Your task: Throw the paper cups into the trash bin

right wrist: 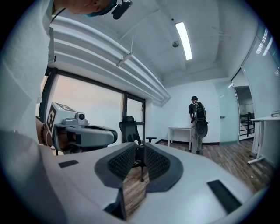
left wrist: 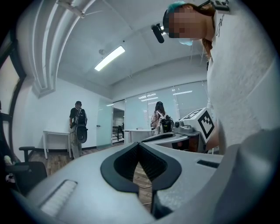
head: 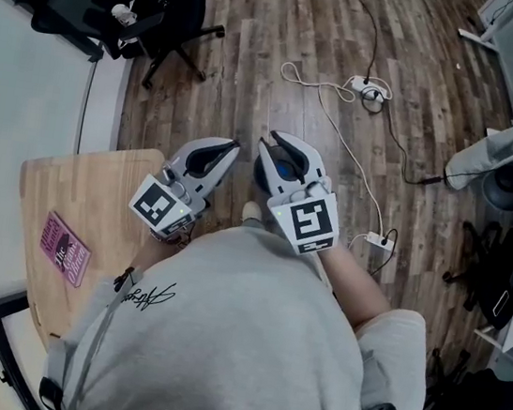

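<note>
No paper cup and no trash bin shows clearly in any view. Both grippers are held close in front of the person's grey shirt, side by side over the wood floor, pointing away from the body. The left gripper (head: pixel 235 145) (left wrist: pixel 139 145) is shut, its ribbed pads meeting at the tips with nothing between them. The right gripper (head: pixel 266 140) (right wrist: pixel 139 147) has only a narrow slit between its tips, and nothing is in it. Each gripper shows in the other's view: the right one's marker cube (left wrist: pixel 204 124) and the left one's body (right wrist: pixel 83 131).
A wooden table (head: pixel 78 193) with a pink book (head: pixel 65 249) stands at the left. A black office chair (head: pixel 161 6) holding small items is at the far left. Cables and a power strip (head: pixel 372 91) cross the floor ahead. Equipment (head: pixel 512 174) crowds the right. A person with a backpack (right wrist: pixel 197 124) stands by a white desk.
</note>
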Motion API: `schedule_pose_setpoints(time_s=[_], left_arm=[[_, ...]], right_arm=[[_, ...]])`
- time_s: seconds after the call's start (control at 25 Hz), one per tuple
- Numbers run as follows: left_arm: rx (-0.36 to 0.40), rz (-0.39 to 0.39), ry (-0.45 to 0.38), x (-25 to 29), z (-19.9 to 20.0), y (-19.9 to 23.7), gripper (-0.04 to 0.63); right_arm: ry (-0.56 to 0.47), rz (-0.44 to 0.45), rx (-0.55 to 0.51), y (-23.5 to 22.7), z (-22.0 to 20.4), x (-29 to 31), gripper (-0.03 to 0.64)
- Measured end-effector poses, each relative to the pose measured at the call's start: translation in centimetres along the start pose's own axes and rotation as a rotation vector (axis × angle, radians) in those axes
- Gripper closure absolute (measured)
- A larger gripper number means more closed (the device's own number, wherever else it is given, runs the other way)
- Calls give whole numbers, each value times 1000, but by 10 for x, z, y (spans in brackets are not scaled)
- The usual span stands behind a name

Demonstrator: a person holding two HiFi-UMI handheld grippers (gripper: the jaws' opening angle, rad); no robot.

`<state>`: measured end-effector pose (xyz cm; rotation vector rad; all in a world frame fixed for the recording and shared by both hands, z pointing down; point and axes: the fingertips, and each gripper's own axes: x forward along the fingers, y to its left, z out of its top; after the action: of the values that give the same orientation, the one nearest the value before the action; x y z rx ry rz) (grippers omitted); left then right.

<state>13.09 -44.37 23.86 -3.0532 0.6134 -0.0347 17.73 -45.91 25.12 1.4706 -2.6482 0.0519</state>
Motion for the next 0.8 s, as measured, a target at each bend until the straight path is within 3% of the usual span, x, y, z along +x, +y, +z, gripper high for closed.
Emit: schedule_pose_setpoints(time_s=[0.4,0.8], left_arm=[[7,53,-36,-8,14,20,592],[11,47,-40,-4,16,26,592]], right_arm=[[-9,-16,-12,-6,4,0,595],[-48,-22,10,-10,11,9,607]])
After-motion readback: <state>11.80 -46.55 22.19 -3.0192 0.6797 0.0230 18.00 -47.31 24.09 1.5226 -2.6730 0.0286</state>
